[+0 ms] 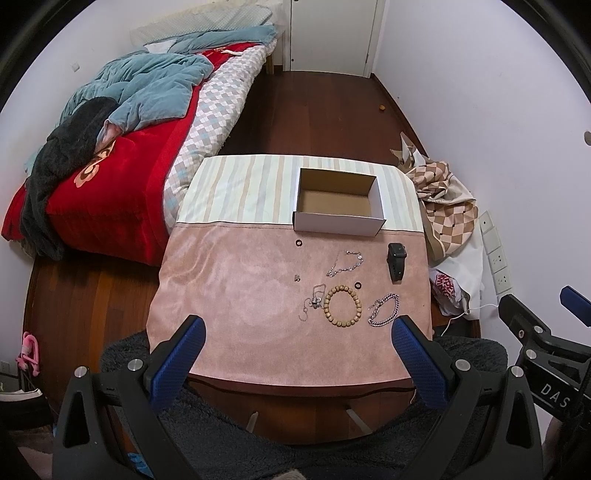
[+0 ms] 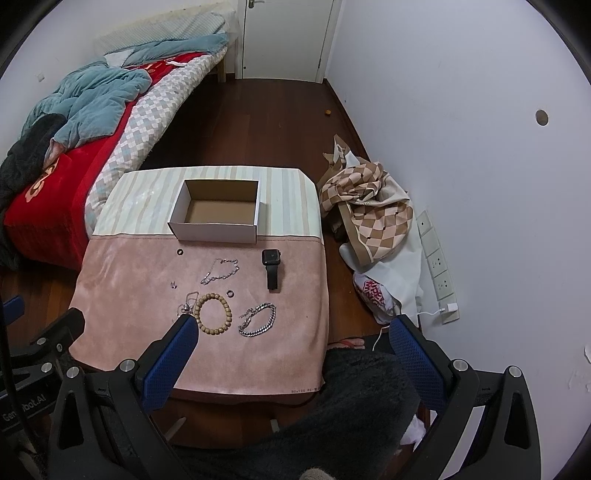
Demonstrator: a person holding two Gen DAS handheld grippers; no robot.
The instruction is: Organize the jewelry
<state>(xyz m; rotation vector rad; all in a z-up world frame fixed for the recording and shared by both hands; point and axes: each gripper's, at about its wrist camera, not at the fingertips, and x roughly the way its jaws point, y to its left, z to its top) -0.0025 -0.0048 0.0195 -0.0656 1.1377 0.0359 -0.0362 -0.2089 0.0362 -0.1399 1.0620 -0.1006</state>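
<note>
An empty white cardboard box (image 1: 338, 221) (image 2: 214, 229) stands at the back of a small table covered by a pink cloth (image 1: 240, 306) (image 2: 129, 295). On the cloth lie a wooden bead bracelet (image 1: 342, 305) (image 2: 213, 314), a thick silver chain bracelet (image 1: 384, 314) (image 2: 258, 319), a thin silver chain (image 1: 345, 263) (image 2: 220, 270), a pendant necklace (image 1: 314, 301) (image 2: 187, 301), two dark rings (image 1: 297, 242) (image 1: 357, 285), a small earring (image 1: 296, 277) and a black smartwatch (image 1: 395, 260) (image 2: 271, 266). My left gripper (image 1: 297, 332) and right gripper (image 2: 291, 334) are both open and empty, held above the table's near edge.
A bed with a red blanket and blue quilt (image 1: 129, 110) is on the left. A checkered cloth pile (image 2: 369, 206) and bags lie on the floor to the right, by wall sockets (image 2: 437, 266). A white door (image 1: 332, 33) is at the far end.
</note>
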